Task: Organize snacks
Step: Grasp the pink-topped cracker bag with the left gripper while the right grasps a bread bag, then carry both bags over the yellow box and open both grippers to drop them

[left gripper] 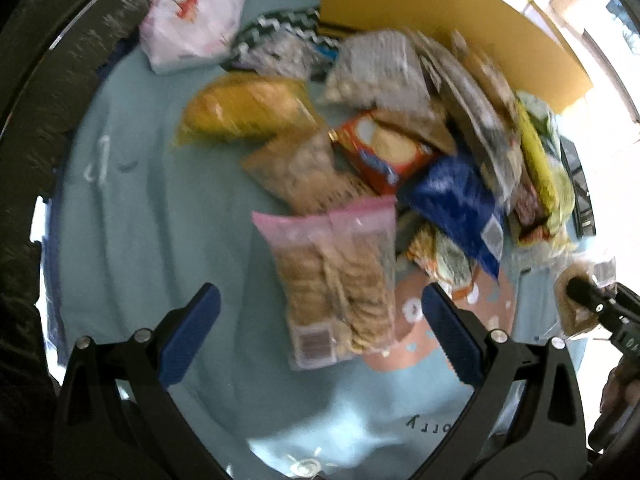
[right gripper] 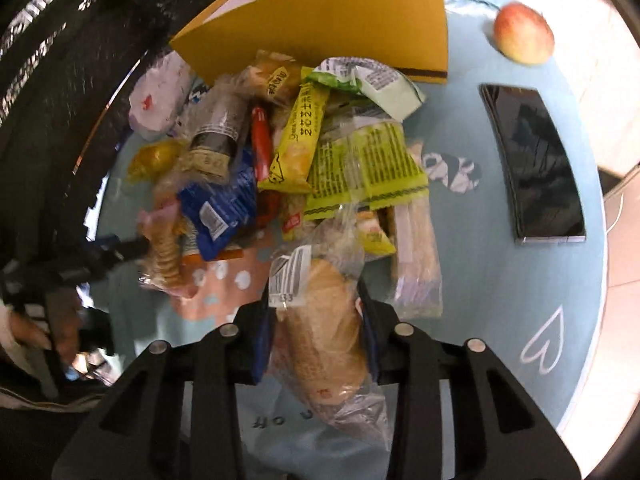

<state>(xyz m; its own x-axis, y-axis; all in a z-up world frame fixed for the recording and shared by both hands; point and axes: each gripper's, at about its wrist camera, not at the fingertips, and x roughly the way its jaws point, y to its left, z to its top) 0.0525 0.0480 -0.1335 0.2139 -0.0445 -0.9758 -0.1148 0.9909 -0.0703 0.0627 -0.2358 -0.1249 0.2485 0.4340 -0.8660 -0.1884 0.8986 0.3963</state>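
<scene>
A pile of snack packets lies on a light blue cloth [left gripper: 160, 220] in front of a yellow box [left gripper: 440, 20]. In the left wrist view my left gripper [left gripper: 320, 300] is open, its blue pads on either side of a pink-topped clear cracker bag [left gripper: 336, 280]. Behind it lie a brown biscuit bag [left gripper: 304, 172], a red packet [left gripper: 384, 152], a yellow bag [left gripper: 244, 108] and a blue packet [left gripper: 460, 204]. My right gripper [right gripper: 316, 300] is shut on a clear-wrapped bread roll [right gripper: 324, 320]; it shows at the right edge of the left view [left gripper: 588, 296].
A white plastic bag [left gripper: 192, 16] sits at the far left of the pile. A black phone [right gripper: 536, 160] and an apple [right gripper: 524, 32] lie on the cloth right of the pile. Yellow-green packets [right gripper: 360, 160] top the heap. The yellow box [right gripper: 320, 24] stands behind.
</scene>
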